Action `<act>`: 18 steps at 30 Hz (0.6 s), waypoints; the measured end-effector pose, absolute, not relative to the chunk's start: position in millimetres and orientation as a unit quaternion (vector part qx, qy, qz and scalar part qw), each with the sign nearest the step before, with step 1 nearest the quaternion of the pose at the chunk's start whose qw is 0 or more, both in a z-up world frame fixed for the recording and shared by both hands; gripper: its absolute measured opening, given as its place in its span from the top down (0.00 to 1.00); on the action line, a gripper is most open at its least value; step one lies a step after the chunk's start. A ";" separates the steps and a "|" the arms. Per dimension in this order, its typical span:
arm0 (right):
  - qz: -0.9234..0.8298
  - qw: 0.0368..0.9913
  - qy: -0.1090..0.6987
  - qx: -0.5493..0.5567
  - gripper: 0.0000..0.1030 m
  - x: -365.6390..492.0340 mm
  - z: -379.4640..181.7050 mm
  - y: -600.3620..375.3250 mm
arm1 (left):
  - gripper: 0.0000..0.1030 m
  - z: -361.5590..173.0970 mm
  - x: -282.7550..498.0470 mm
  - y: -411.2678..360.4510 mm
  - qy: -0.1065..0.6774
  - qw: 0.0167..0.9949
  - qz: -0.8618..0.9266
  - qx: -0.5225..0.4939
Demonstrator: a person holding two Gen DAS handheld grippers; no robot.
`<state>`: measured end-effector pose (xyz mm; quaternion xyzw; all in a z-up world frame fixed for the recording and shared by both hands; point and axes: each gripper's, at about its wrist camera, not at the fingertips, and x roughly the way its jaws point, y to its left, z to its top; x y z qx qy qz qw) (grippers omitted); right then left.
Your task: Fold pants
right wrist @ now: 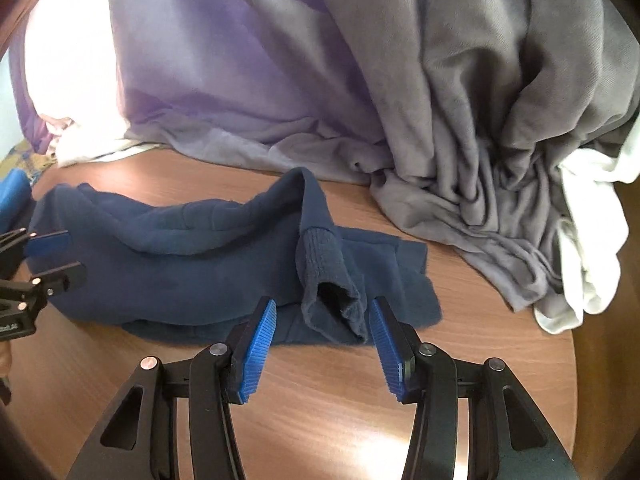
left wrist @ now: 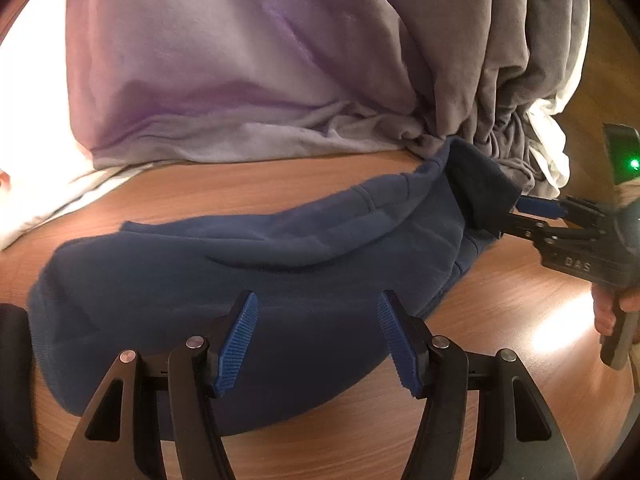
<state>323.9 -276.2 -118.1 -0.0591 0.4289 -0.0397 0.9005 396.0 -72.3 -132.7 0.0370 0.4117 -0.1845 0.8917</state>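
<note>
Navy fleece pants (right wrist: pixel 168 280) lie bunched across the middle of a wood-grain table (right wrist: pixel 320 400), partly folded, with one ribbed cuff (right wrist: pixel 320 264) flopped over the top layer toward the lower centre of the right wrist view. Behind them, filling the upper half of both frames, a lilac blanket (left wrist: pixel 200 80) and a grey blanket (right wrist: pixel 480 120) hang down to the tabletop, with white cloth (right wrist: pixel 580 240) at the right edge.

In its own view the right gripper (right wrist: pixel 322 336) stands with jaws apart on either side of the cuff's open mouth, clamped on nothing; seen from the left wrist view, at the right of the frame, it sits right at a raised fold of the fabric, and whether it pinches there cannot be told. The left gripper (left wrist: pixel 316 336) hovers over the wide dark end of the garment, jaws spread and holding nothing.

The thick, soft cloth will likely sag and slide rather than hold a crease, so the ribbed cuff and the seamed edges look like the firmest places to take hold. Its surface is matte, lightly rumpled, with stitched seam lines visible along the upper fold.
</note>
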 end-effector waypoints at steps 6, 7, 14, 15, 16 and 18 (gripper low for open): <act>-0.021 0.900 0.433 -0.050 0.53 337.2 -138.7 -289.8 | 0.40 -142.2 395.2 -89.9 0.417 0.885 -0.197 0.060; -0.018 0.900 0.434 -0.045 0.53 339.2 -141.1 -292.2 | 0.40 -144.1 395.1 -92.2 0.418 0.884 -0.199 0.063; 0.007 0.900 0.435 0.009 0.88 344.6 -139.7 -308.1 | 0.40 -150.7 393.1 -103.7 0.420 0.879 -0.207 0.092; 0.006 0.902 0.431 0.016 0.88 344.1 -134.2 -310.5 | 0.40 -150.2 392.7 -105.3 0.419 0.878 -0.209 0.095; 0.005 0.903 0.428 0.021 0.90 343.3 -129.1 -312.3 | 0.40 -149.3 392.0 -106.2 0.417 0.879 -0.211 0.097; 0.000 0.904 0.425 0.042 0.92 344.3 -116.3 -317.4 | 0.40 -146.2 390.1 -109.7 0.412 0.879 -0.216 0.100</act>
